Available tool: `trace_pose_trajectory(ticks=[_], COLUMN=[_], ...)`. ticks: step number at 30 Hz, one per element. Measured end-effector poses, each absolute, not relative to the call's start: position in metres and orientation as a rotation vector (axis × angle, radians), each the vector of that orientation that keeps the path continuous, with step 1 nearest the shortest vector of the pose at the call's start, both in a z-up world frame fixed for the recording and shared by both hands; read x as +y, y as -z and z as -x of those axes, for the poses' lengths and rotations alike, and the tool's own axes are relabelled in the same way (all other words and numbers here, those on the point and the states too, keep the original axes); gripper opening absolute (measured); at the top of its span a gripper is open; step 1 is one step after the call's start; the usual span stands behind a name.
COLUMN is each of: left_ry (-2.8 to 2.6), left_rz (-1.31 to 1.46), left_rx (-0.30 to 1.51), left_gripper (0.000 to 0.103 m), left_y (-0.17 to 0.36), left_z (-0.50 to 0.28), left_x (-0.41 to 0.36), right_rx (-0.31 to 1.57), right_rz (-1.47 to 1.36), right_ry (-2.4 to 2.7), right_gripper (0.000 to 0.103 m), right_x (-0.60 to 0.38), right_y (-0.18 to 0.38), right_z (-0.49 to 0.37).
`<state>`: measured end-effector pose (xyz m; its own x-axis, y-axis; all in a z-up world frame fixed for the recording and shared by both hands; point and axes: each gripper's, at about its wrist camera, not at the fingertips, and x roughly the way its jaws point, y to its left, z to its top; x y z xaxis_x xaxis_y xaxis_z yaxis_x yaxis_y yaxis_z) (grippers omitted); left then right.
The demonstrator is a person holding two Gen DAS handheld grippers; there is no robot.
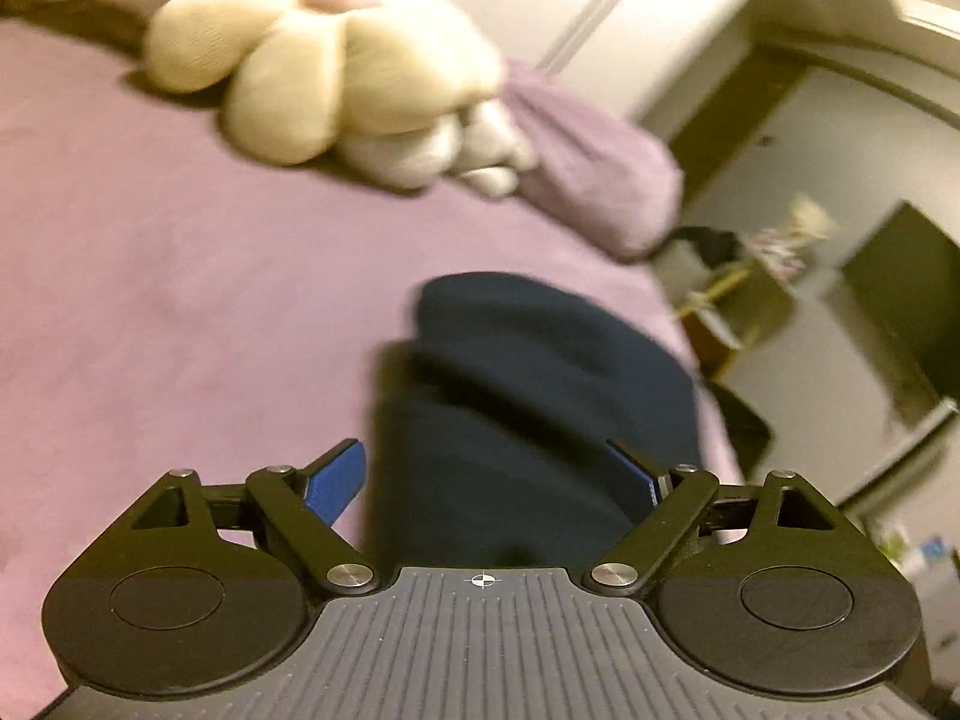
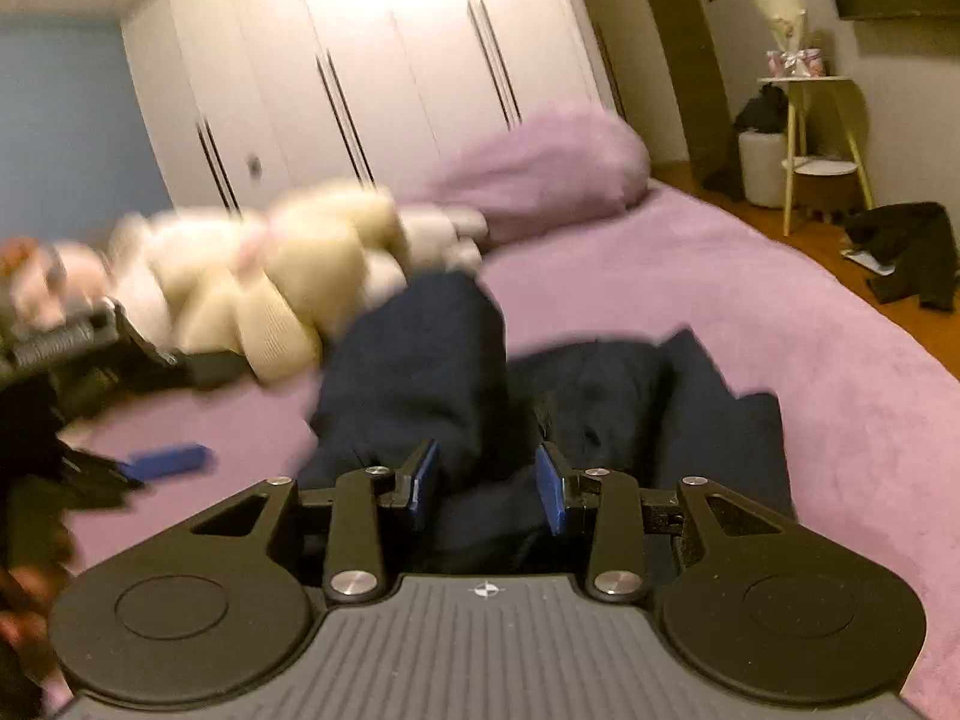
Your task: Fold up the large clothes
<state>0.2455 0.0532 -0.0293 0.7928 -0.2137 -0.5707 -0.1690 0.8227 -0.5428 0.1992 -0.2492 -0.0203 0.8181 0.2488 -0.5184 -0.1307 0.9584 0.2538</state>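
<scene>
A dark navy garment (image 1: pixel 528 396) lies bunched on a pink bedspread (image 1: pixel 150 276). In the left wrist view my left gripper (image 1: pixel 492 474) has its blue fingers spread wide, with the garment's near end between them and no grip on it. In the right wrist view my right gripper (image 2: pixel 487 489) has its jaws partly closed around a raised fold of the navy garment (image 2: pixel 420 372), pinching it. The rest of the cloth spreads to the right. The left gripper (image 2: pixel 120 462) shows blurred at the left edge of that view.
Cream plush toys (image 1: pixel 324 66) and a pink pillow (image 2: pixel 540 168) lie at the head of the bed. White wardrobes (image 2: pixel 390 60) stand behind. A small yellow side table (image 2: pixel 822 138) and dark clothes on the wooden floor (image 2: pixel 912 252) are to the right of the bed.
</scene>
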Motion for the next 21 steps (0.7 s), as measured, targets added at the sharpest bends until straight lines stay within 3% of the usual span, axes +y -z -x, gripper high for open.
trace_pose_trajectory(ticks=[3,8,10,13,21], left_ry=[-0.017,0.037,0.109,0.126,0.14], left_rz=[0.674,0.783,0.849,0.747,0.615], left_rx=[0.715,0.809,0.81,0.803,0.768], left_gripper=[0.089,0.085,0.086,0.086,0.085], left_y=[0.054,0.086,0.09,0.086,0.057], left_z=[-0.265,-0.293,-0.293,-0.286,-0.269], left_x=[0.067,0.057,0.055,0.038,-0.001], right_rx=[0.721,0.699,0.691,0.68,0.575], right_rz=[-0.181,-0.147,-0.175,-0.269,-0.481], right_ry=[-0.094,-0.102,-0.121,-0.132,-0.189], right_gripper=[0.032,0.03,0.03,0.037,0.044], right_x=[-0.255,-0.271,-0.275,-0.29,-0.301], right_y=[0.055,0.075,0.07,0.054,0.003], right_z=[-0.208,-0.191,-0.188,-0.185,-0.215])
